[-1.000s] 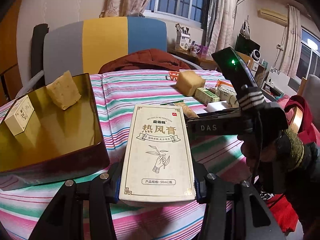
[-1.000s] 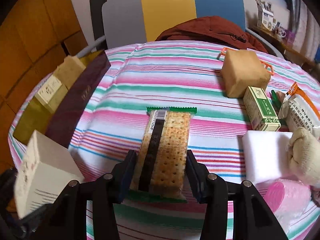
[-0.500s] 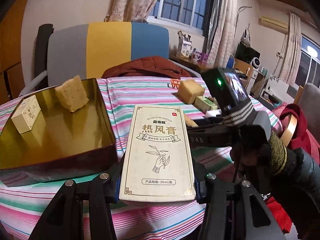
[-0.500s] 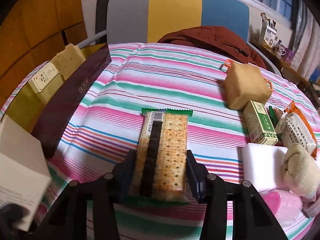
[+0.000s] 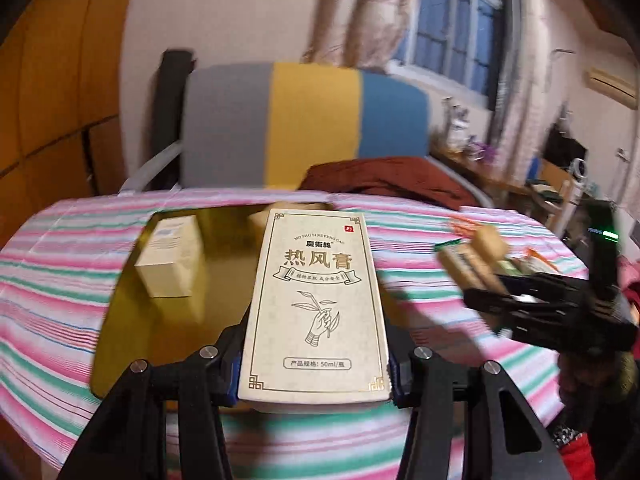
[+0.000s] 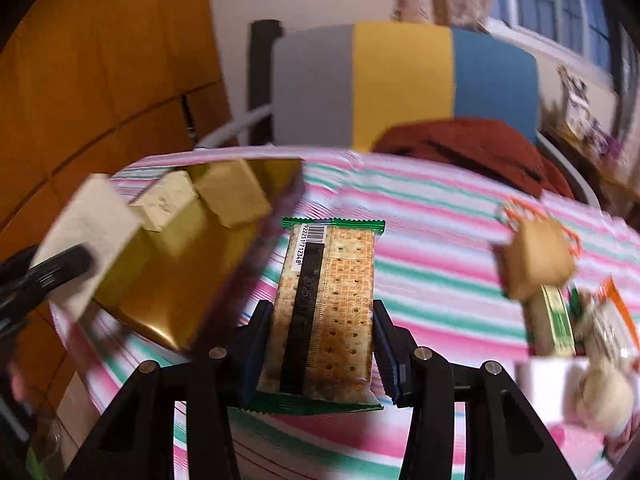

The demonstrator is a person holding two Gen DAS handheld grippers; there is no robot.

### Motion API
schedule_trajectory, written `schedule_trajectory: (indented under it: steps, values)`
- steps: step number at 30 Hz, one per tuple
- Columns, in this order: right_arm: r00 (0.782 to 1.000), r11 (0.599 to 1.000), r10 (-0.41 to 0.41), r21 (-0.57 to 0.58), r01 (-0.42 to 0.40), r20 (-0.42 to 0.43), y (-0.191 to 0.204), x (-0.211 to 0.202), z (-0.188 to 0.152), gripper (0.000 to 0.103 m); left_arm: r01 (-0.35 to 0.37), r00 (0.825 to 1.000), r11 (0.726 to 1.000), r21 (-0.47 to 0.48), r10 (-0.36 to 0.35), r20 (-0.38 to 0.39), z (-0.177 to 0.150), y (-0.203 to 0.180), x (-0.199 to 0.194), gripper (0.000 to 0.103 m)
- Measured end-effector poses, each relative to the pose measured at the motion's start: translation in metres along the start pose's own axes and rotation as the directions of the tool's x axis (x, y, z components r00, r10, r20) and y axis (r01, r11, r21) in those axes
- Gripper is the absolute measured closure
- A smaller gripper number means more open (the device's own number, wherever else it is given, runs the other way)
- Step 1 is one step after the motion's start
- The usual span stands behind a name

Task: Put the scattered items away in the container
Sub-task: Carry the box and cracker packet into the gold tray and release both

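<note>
left gripper [image 5: 314, 376]: fingers clamp flat cardboard carton [image 5: 316, 304] | right gripper [image 6: 320, 354]: fingers pinch crinkly cracker packet [image 6: 326, 304] | glossy gold tray [image 5: 160, 320]

Colours on the striped bench

Pink, green and white striped cloth [image 5: 60, 280]; gold tray [image 5: 168, 320]; cream box [image 5: 316, 300] with gold print; green-edged cracker packet [image 6: 326, 304]; grey, yellow, blue chair [image 5: 304, 124].

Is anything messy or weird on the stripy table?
Yes. A heap of small things still sits jumbled at the right of the table, outside the gold box. The left gripper and right gripper each carry one packet.
</note>
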State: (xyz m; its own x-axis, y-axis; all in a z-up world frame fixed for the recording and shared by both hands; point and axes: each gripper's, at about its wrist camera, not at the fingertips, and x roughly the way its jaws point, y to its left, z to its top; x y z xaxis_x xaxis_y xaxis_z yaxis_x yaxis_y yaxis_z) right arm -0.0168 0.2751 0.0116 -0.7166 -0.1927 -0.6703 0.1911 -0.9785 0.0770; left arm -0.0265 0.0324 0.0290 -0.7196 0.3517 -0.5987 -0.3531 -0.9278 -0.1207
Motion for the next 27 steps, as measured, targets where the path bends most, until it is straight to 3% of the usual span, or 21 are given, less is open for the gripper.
schedule_trajectory:
  steps: [5, 9, 13, 19, 23, 27]
  values:
    - [0.999, 0.994, 0.044, -0.094, -0.046, -0.020, 0.043, 0.018, 0.026, 0.055, -0.027, 0.989, 0.997, -0.073, 0.016, -0.144, 0.022, 0.045, 0.042, 0.052]
    - [0.995, 0.985, 0.047, -0.162, -0.060, -0.083, 0.072, 0.038, 0.045, 0.055, -0.054, 0.977, 0.990, -0.127, 0.027, -0.212, 0.038, 0.070, 0.071, 0.052]
    - [0.983, 0.973, 0.016, -0.222, -0.057, -0.181, 0.092, 0.063, 0.062, 0.055, -0.038, 0.959, 0.993, -0.108, 0.006, -0.284, 0.050, 0.075, 0.097, 0.051]
    - [0.957, 0.962, -0.027, -0.269, -0.053, -0.288, 0.104, 0.107, 0.074, 0.054, -0.040, 0.948, 0.992, -0.121, -0.001, -0.317, 0.062, 0.084, 0.123, 0.051]
    - [0.955, 0.959, -0.068, -0.282, -0.017, -0.289, 0.107, 0.130, 0.080, 0.054, -0.038, 0.942, 0.985, -0.166, -0.020, -0.335, 0.065, 0.094, 0.143, 0.051]
    - [0.954, 0.962, -0.086, -0.275, 0.004, -0.287, 0.103, 0.147, 0.081, 0.054, 0.014, 0.934, 0.970, -0.242, -0.099, -0.342, 0.067, 0.104, 0.159, 0.045]
